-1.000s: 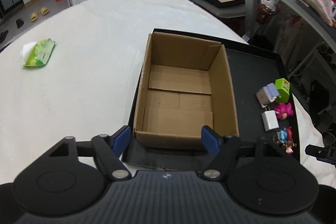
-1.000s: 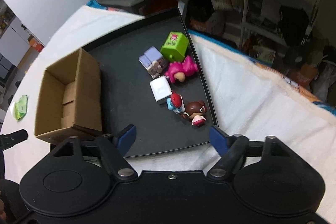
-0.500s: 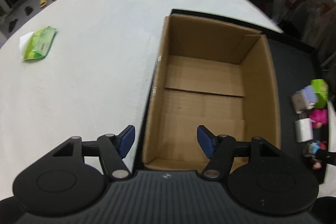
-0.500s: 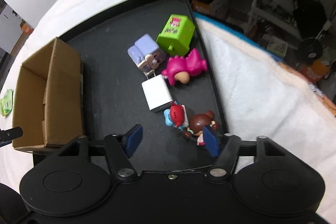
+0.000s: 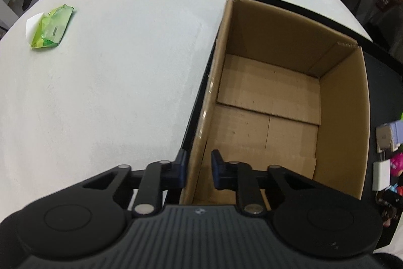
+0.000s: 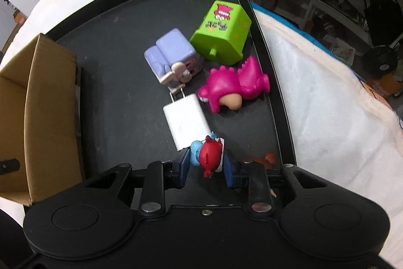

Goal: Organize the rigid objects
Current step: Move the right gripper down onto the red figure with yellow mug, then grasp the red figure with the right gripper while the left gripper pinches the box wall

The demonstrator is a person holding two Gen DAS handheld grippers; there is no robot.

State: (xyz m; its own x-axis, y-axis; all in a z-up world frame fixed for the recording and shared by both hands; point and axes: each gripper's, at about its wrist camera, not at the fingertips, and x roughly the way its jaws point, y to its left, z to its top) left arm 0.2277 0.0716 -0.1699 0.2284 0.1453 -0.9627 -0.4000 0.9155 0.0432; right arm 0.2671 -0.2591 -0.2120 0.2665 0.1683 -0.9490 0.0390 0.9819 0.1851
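Both wrist views are aimed steeply down at close range; the cardboard box is shared.

Matt corrugated cardboard box, glossy plastic toys, fuzzy white cloth

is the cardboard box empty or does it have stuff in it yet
Empty: the open brown cardboard box shows only its bare floor flaps, and the toys lie outside it on the black tray.

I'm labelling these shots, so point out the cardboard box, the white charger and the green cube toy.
cardboard box point(image 5: 267, 102): left wrist view, inner floor.
white charger point(image 6: 185, 121): right wrist view, top face.
green cube toy point(image 6: 221, 32): right wrist view, printed face.
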